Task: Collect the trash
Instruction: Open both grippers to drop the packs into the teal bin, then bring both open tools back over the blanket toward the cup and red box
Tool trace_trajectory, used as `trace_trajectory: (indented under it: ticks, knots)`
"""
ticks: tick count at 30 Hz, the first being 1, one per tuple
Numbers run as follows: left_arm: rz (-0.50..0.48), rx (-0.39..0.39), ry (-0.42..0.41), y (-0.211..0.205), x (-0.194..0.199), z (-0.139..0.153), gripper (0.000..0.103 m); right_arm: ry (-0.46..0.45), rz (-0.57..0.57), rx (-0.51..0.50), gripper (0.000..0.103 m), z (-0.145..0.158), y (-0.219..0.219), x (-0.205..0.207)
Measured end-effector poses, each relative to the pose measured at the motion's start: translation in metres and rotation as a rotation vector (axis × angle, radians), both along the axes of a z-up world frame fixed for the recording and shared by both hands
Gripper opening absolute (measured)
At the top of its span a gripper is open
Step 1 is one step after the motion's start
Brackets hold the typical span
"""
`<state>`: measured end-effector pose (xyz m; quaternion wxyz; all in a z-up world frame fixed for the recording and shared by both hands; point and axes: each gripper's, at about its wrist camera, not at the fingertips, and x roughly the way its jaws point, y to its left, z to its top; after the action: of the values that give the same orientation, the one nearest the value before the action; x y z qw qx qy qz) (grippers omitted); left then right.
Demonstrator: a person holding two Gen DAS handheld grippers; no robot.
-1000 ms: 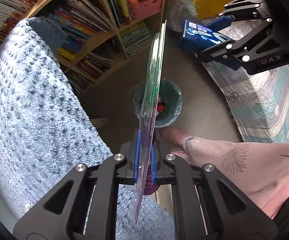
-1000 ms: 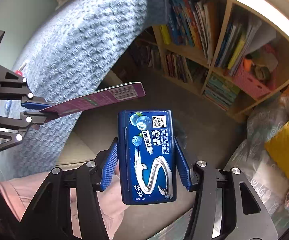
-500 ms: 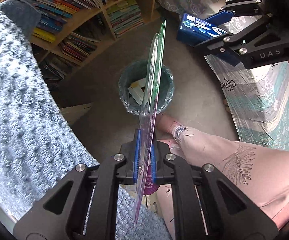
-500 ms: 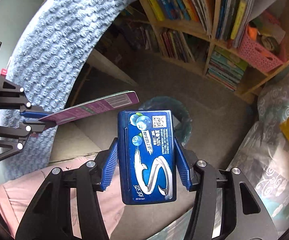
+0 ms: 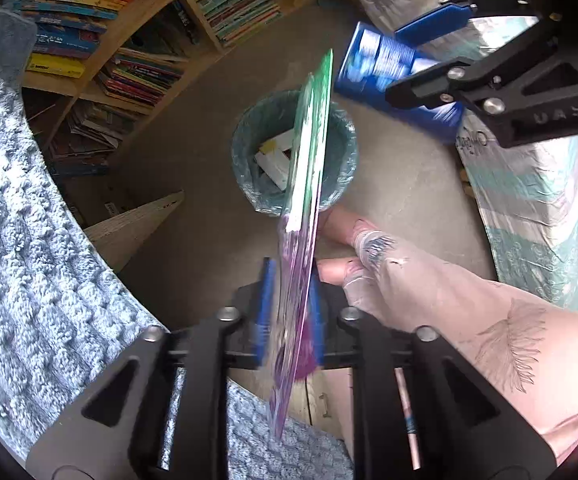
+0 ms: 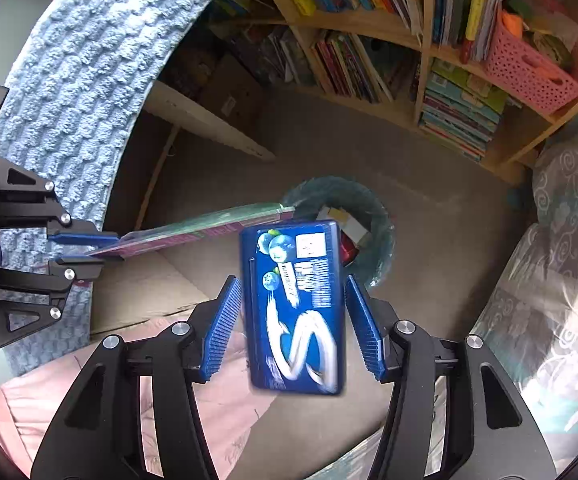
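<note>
A teal-lined trash bin (image 5: 249, 152) stands on the floor below both grippers; it also shows in the right wrist view (image 6: 381, 216), with paper scraps inside. My left gripper (image 5: 289, 312) has opened; the flat green and purple wrapper (image 5: 309, 152) is blurred and loose between the blue pads, over the bin. My right gripper (image 6: 293, 320) has opened; the blue gum box (image 6: 295, 308) is blurred and clear of both pads. The box (image 5: 385, 76) and the wrapper (image 6: 193, 228) show in the other views too.
A blue-grey knit blanket (image 5: 21, 240) fills the left. A wooden bookshelf (image 6: 409, 40) full of books stands behind the bin, with a pink basket (image 6: 529, 68). A patterned bed cover (image 5: 537, 208) is on the right. A person's leg and foot (image 5: 429, 280) lie beside the bin.
Both grippers moved over the bin and opened. The gum box and the wrapper, held tight before, are now loose and blurred between the pads.
</note>
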<state>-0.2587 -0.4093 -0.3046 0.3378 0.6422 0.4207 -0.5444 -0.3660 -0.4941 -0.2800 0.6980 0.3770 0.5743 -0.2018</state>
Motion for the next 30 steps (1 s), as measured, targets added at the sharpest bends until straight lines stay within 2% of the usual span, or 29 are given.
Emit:
trace_trajectory:
  ticks: [2,11,15,23,26,28,30]
  knots:
    - [0.002,-0.002,-0.001,-0.002,0.001,-0.003,0.057,-0.004,-0.014,0.007,0.065,-0.002,-0.002,-0.003]
    - [-0.022,-0.018,0.002,-0.010,-0.002,0.000,0.057,0.009,-0.051,0.004,0.065,0.002,-0.009,-0.024]
    - [-0.017,-0.028,0.018,-0.011,-0.003,0.007,0.058,0.012,-0.060,0.007,0.069,0.004,-0.010,-0.031]
    - [-0.012,-0.045,0.016,-0.012,-0.001,0.015,0.062,0.007,-0.054,0.004,0.070,0.010,-0.007,-0.034]
    - [-0.007,-0.056,0.012,-0.011,0.001,0.021,0.066,0.003,-0.052,-0.009,0.079,0.015,-0.004,-0.033]
    - [-0.002,-0.072,0.010,-0.010,0.002,0.028,0.069,-0.011,-0.049,-0.014,0.079,0.020,-0.002,-0.031]
    - [0.010,-0.096,0.006,-0.009,0.006,0.037,0.077,-0.013,-0.041,-0.023,0.087,0.026,-0.001,-0.029]
